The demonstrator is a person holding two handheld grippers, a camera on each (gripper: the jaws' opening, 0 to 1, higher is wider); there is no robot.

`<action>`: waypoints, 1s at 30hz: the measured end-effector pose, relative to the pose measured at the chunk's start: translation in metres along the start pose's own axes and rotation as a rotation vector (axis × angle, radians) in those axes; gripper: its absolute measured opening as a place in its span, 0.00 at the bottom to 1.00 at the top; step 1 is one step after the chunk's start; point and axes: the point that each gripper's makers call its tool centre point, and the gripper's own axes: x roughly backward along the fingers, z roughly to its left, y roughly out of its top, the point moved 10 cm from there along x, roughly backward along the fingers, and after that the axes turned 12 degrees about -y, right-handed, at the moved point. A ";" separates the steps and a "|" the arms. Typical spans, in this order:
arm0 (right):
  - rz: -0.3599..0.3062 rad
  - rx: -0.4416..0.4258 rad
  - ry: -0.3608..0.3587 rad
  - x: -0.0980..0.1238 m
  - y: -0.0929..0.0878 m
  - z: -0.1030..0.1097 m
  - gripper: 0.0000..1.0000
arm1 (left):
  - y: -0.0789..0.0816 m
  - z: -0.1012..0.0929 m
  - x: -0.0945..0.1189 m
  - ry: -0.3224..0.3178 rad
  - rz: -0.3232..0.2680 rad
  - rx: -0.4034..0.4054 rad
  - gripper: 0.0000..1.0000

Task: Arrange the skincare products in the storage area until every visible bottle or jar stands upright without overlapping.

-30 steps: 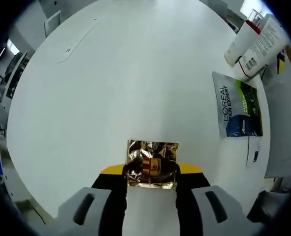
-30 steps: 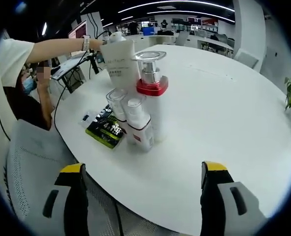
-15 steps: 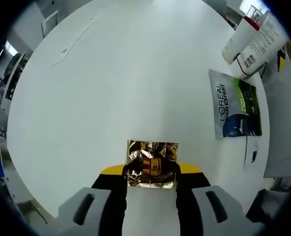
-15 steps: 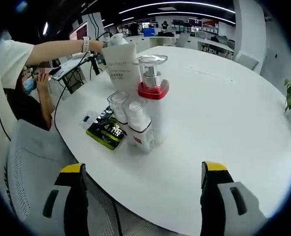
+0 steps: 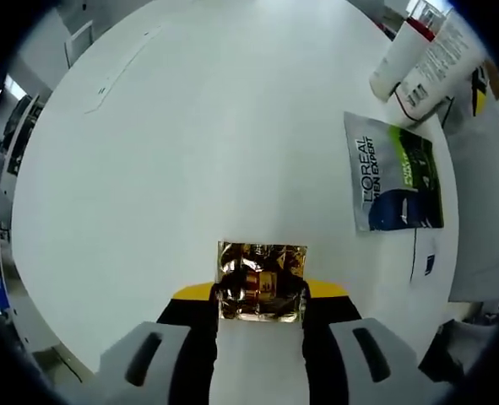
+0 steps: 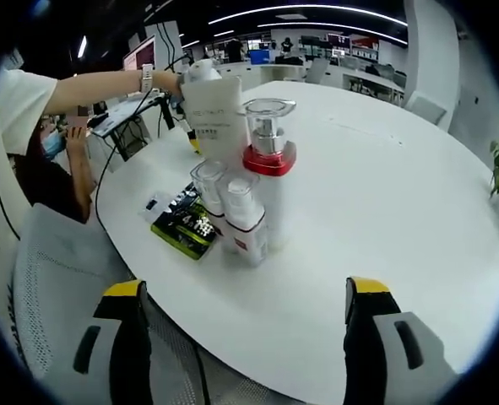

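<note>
In the left gripper view, the left tool (image 5: 260, 297) was clamped on a small gold foil packet (image 5: 261, 280), its two jaws pressed against the packet's sides just above the white round table (image 5: 190, 152). Farther off to the right, a flat sachet (image 5: 394, 181) printed with dark blue and green lay on the table surface, well apart from the packet. Beyond it, near the table's far edge, a white tube (image 5: 439, 61) and a white pump bottle with a red collar (image 5: 398, 52) stood side by side.

In the right gripper view, the right tool (image 6: 242, 321) was spread wide with nothing between its jaws, hovering over the near edge of the table (image 6: 384, 211), with a grey mesh chair (image 6: 55, 295) beside it at the lower left. Further in, a cluster of products stood upright and close together: a small bottle with a clear cap (image 6: 244, 221) in front, a second clear-capped small bottle (image 6: 208, 191) just beside it, and the tall pump bottle (image 6: 269, 181) with its red collar behind them. The sachet (image 6: 184, 224) lay flat against the cluster's left side. Behind the group, a person's hand (image 6: 171, 82) held the white tube (image 6: 216, 116) upright on the table. Office desks and ceiling lights lay in the far background.
</note>
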 end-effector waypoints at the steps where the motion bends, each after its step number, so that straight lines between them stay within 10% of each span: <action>1: 0.000 0.000 0.000 0.000 0.000 0.000 0.97 | 0.000 -0.001 0.000 -0.002 0.001 -0.001 0.39; 30: -0.033 0.023 0.009 0.007 0.004 0.008 0.98 | -0.013 -0.036 -0.005 -0.003 0.015 0.009 0.39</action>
